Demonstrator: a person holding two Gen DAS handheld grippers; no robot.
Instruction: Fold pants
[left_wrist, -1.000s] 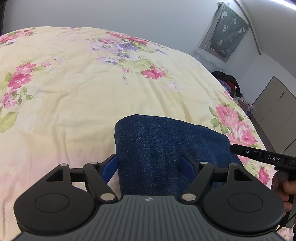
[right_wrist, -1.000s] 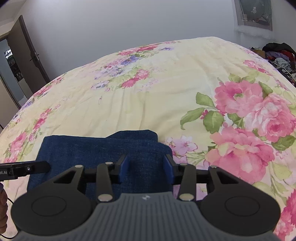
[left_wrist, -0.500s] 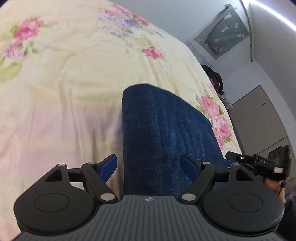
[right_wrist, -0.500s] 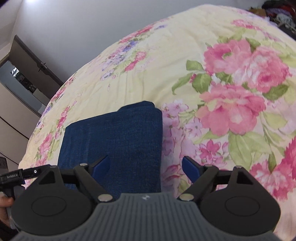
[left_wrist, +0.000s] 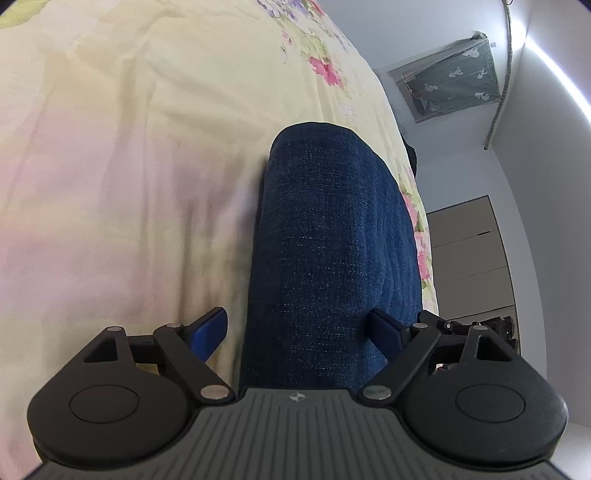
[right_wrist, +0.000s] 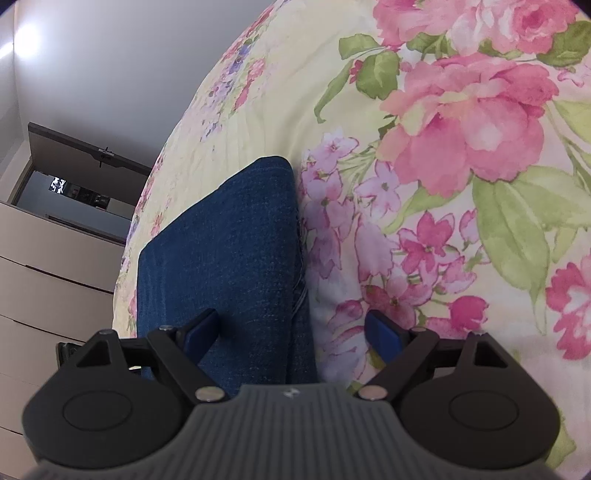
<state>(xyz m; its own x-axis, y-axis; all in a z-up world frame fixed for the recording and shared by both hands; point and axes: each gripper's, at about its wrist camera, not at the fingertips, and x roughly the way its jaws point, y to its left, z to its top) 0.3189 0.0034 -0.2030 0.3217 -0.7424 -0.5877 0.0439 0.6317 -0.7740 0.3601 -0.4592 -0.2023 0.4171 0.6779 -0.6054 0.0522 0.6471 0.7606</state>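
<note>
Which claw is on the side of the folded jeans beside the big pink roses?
The right claw: roses border the jeans there. The left claw, jaws opening around the jeans, has plain pale bedspread beside it.

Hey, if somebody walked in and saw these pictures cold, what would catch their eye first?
The folded dark blue denim pants lying on the pale yellow bedspread with big pink flowers. Next, the left gripper, its jaws opening, and the open right gripper, each straddling a side edge of the pants.

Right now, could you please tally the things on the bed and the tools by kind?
Folded jeans: 1
Floral bedspread: 1
Tools: 2, the left tool opening around the jeans, and the right tool open
Total: 4
</note>
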